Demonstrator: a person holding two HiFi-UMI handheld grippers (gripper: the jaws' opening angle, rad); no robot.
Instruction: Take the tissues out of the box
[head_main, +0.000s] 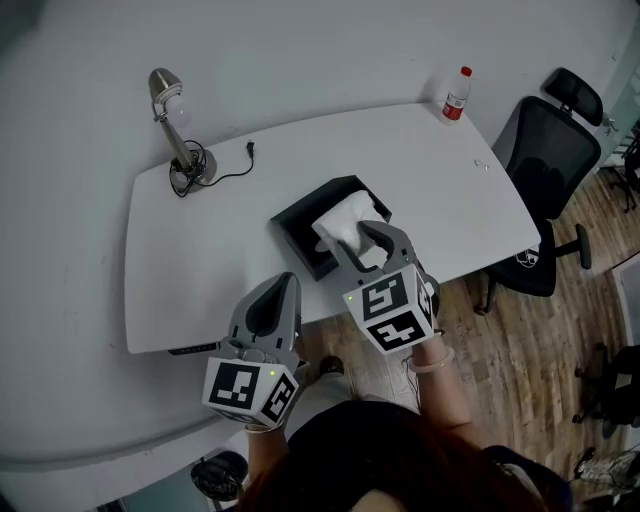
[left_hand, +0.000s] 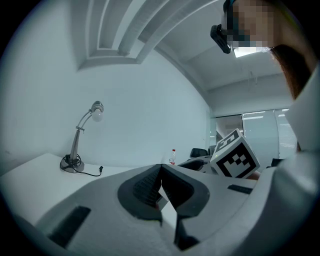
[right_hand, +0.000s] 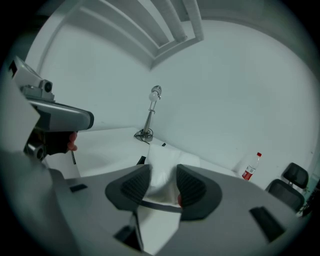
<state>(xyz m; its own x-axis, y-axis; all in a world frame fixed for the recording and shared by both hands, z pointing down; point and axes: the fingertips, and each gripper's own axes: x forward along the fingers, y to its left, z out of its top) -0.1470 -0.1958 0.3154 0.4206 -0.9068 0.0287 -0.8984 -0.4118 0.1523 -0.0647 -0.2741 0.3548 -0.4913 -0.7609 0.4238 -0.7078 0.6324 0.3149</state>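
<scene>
A black tissue box (head_main: 300, 235) lies open on the white table (head_main: 190, 260). A thick wad of white tissues (head_main: 345, 220) stands up out of it. My right gripper (head_main: 362, 243) is shut on that wad from the near side; in the right gripper view the tissues (right_hand: 164, 162) fill the gap between the ribbed pads (right_hand: 136, 186), with a corner of the box (right_hand: 141, 160) showing behind. My left gripper (head_main: 275, 297) hovers over the table's front edge, left of the box and apart from it. Its jaws (left_hand: 160, 172) meet at the tips with nothing between them.
A desk lamp (head_main: 175, 120) with a coiled cable and loose plug (head_main: 249, 150) stands at the table's back left. A red-capped bottle (head_main: 457, 93) is at the back right corner. A black office chair (head_main: 545, 170) sits to the right on the wooden floor.
</scene>
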